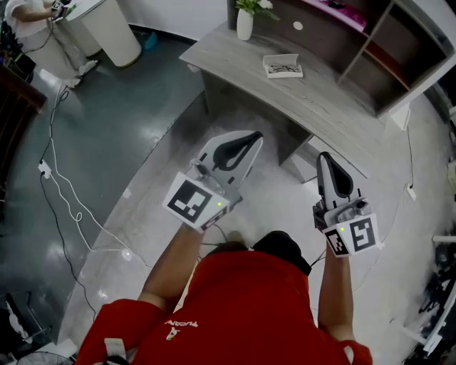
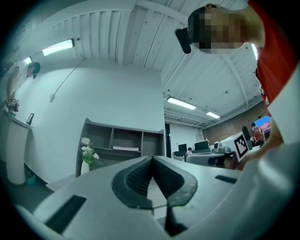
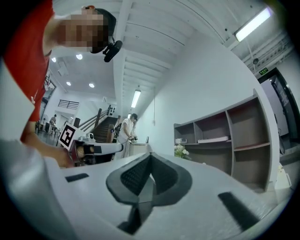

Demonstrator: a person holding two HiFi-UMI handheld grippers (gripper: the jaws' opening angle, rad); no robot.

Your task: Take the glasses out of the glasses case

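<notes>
An open glasses case [image 1: 283, 67] lies on the grey wooden desk [image 1: 320, 107] ahead of me, with dark-framed glasses inside it. Both grippers hang over the floor, well short of the desk and away from the case. My left gripper [image 1: 256, 135] is shut and holds nothing; its dark pads meet at the tip [image 2: 152, 158]. To its right, my right gripper [image 1: 324, 156] is also shut and empty, its jaws closed together [image 3: 150, 154]. The case does not show in either gripper view.
A white vase of flowers [image 1: 244, 21] stands at the desk's far left end. A shelf unit [image 1: 377, 43] sits along the back of the desk. White cable [image 1: 64, 185] trails over the floor at the left. Another person [image 1: 32, 14] stands by a white pedestal [image 1: 110, 28].
</notes>
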